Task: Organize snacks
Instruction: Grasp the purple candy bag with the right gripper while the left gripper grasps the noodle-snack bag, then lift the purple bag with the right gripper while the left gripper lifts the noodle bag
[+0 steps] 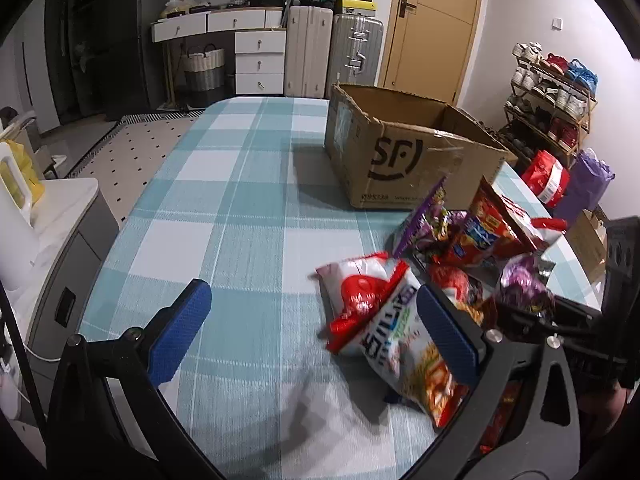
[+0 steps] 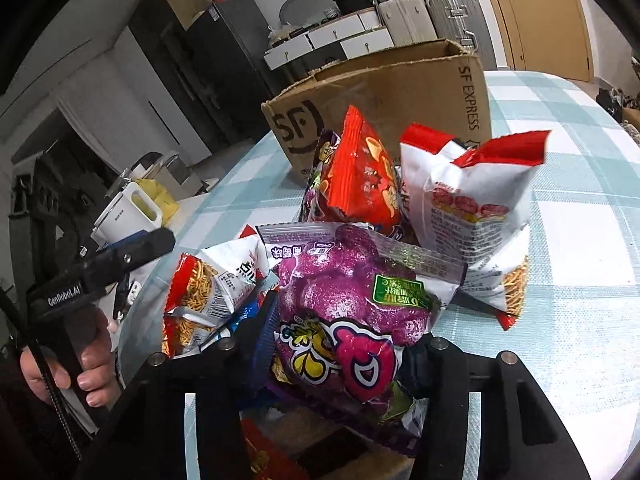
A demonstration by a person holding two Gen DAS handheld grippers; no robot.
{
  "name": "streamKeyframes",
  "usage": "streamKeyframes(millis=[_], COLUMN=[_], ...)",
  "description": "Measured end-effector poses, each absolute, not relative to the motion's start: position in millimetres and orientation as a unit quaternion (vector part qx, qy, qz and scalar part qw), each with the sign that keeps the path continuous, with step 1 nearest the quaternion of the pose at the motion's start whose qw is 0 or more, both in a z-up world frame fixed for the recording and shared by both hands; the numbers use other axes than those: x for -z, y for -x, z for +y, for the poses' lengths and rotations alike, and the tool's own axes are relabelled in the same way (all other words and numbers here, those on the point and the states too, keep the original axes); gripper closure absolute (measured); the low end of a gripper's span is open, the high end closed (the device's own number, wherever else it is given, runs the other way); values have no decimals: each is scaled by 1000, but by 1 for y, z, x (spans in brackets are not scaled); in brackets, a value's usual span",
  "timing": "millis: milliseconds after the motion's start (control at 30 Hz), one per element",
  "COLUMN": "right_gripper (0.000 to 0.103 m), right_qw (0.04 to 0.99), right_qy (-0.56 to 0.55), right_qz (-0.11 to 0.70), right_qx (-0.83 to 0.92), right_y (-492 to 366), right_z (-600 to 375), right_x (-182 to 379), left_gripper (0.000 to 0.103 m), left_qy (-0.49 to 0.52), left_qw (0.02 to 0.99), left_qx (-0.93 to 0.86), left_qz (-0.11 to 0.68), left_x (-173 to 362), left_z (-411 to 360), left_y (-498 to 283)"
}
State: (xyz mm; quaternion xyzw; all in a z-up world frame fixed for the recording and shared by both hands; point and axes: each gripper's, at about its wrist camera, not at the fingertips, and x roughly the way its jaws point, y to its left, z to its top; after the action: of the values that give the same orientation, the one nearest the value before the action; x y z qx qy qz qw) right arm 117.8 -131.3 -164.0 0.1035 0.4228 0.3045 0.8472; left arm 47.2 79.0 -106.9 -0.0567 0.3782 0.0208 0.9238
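Note:
An open SF cardboard box stands on the checked table, also in the right wrist view. A pile of snack bags lies in front of it. My left gripper is open above the table, a white-and-red noodle snack bag lying by its right finger. My right gripper is shut on a purple snack bag, held above the pile. Behind it stand an orange bag and a white-and-red bag.
A white cabinet with a white jug stands left of the table. Suitcases and a drawer desk stand behind it. A shoe rack and bags are at the right.

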Motion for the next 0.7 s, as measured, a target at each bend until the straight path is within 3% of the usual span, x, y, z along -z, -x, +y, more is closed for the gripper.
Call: streamKeyframes(millis=[700], right_gripper=[52], right_qw=[862], right_qy=[-116], right_qz=[388], right_qx=[-306], right_y=[-88], right_z=[-168], right_x=[136], left_gripper=[1], left_qy=[83], left_qw=[903], left_qx=[62], left_qz=[417], left_x=[115], left_z=[48], left_y=[-52])
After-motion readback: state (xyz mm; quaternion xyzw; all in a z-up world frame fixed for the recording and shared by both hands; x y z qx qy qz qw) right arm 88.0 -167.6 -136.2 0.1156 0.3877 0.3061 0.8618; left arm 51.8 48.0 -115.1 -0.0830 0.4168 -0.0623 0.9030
